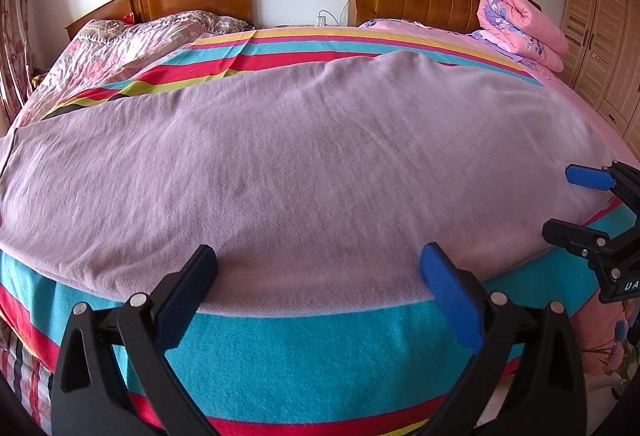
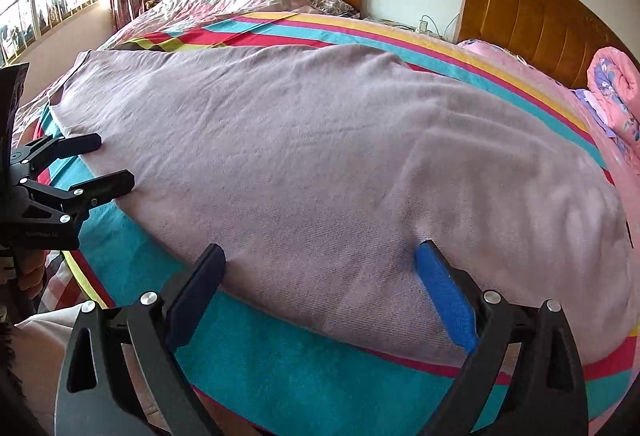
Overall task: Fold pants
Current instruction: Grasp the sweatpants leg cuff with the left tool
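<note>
Lilac pants (image 1: 280,163) flat on striped blanket (image 1: 304,364); both grippers open.

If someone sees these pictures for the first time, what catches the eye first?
The wide mauve pants spread flat across the striped blanket fill the middle. At their near edge wait the left gripper and right gripper, jaws open. A rolled pink quilt lies by the far headboard, at the right.

Striped bed (image 1: 280,364) carries lilac pants (image 1: 280,163), rolled pink quilt (image 1: 524,27)
</note>
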A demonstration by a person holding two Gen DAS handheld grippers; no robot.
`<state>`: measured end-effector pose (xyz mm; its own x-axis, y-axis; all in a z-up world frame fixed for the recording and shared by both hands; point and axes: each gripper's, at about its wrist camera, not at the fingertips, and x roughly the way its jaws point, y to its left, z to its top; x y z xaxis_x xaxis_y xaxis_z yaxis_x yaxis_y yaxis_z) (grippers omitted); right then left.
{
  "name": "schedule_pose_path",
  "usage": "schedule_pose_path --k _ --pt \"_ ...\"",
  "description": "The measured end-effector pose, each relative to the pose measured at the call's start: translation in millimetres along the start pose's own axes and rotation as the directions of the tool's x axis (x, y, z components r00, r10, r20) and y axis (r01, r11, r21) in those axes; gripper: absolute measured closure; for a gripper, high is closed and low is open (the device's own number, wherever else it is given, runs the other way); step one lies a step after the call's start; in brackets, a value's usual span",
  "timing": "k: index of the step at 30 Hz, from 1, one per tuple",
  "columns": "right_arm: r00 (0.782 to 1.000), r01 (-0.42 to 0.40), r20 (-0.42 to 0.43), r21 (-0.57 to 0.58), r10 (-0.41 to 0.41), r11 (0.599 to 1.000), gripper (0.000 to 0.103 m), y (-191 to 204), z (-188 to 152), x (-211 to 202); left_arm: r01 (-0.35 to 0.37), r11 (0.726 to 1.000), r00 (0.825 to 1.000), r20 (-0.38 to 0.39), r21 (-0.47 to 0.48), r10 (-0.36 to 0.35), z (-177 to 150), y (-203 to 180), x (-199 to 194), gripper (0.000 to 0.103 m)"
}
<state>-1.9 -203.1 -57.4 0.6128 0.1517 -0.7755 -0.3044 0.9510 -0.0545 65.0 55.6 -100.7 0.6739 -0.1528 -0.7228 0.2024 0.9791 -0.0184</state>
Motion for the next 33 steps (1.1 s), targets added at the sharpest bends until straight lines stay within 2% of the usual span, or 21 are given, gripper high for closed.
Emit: schedule_pose_path --k 4,7,9,10,12,14,16,17,19,20,21,24,26,30,32,33 --pt "1.000 0.002 -0.021 -0.004 -0.002 1.000 0.010 1 3 1 0.030 1.000 0.999 -0.024 -0.005 -0.030 3 5 -8 0.001" --pt "0.999 -0.005 -0.032 -0.015 0.004 1.000 0.010 1 3 1 0.133 0.981 0.990 0.059 -0.141 -0.126 6 43 -37 0.001" --pt "1.000 -0.004 -0.028 -0.013 0.003 1.000 0.010 1 3 1 0.194 0.938 0.977 0.144 -0.288 -0.158 3 88 -56 0.001" --pt "1.000 -0.003 -0.024 -0.011 0.003 1.000 0.010 1 3 1 0.224 0.900 0.969 0.181 -0.375 -0.166 1 116 -63 0.002" --pt "1.000 -0.005 -0.020 -0.008 0.005 1.000 0.007 2 1 2 0.291 0.791 0.951 0.252 -0.539 -0.178 -10 174 -70 0.002" --pt "1.000 -0.003 -0.019 -0.010 0.002 1.000 0.007 3 1 2 0.335 0.645 0.939 0.303 -0.686 -0.166 -28 230 -73 0.003" --pt "1.000 0.002 -0.024 -0.009 -0.003 1.000 0.007 4 3 1 0.406 0.498 0.911 0.382 -0.766 -0.155 -51 275 -75 0.009" --pt "1.000 0.010 -0.023 -0.005 -0.010 1.000 0.007 4 4 -1 0.409 0.444 0.909 0.396 -0.797 -0.127 -60 293 -76 0.012" --pt "1.000 0.024 -0.007 -0.003 -0.024 1.000 0.007 8 11 -6 0.409 0.372 0.909 0.407 -0.833 -0.090 -73 320 -74 0.019" --pt "1.000 0.019 0.009 -0.010 -0.019 1.000 0.007 10 15 -9 0.422 0.350 0.904 0.417 -0.836 -0.093 -77 330 -72 0.021" --pt "1.000 0.010 0.028 -0.022 -0.010 1.000 0.007 14 19 -13 0.423 0.336 0.904 0.415 -0.841 -0.099 -79 338 -68 0.026" --pt "0.997 -0.002 0.075 -0.069 0.007 0.998 0.007 27 34 -23 0.423 0.303 0.906 0.410 -0.854 -0.109 -80 352 -53 0.028" --pt "0.996 -0.013 0.088 -0.090 0.021 0.996 0.007 35 42 -25 0.408 0.300 0.912 0.401 -0.862 -0.088 -79 360 -49 0.032" --pt "0.994 -0.027 0.099 -0.131 0.040 0.991 0.007 49 56 -24 0.398 0.276 0.915 0.401 -0.875 -0.048 -77 371 -48 0.032" --pt "0.993 -0.035 0.105 -0.151 0.052 0.988 0.007 57 63 -22 0.389 0.279 0.917 0.398 -0.878 -0.028 -73 379 -50 0.035" --pt "0.992 -0.044 0.108 -0.163 0.062 0.986 0.007 61 67 -20 0.385 0.281 0.919 0.394 -0.879 -0.025 -71 384 -49 0.040"
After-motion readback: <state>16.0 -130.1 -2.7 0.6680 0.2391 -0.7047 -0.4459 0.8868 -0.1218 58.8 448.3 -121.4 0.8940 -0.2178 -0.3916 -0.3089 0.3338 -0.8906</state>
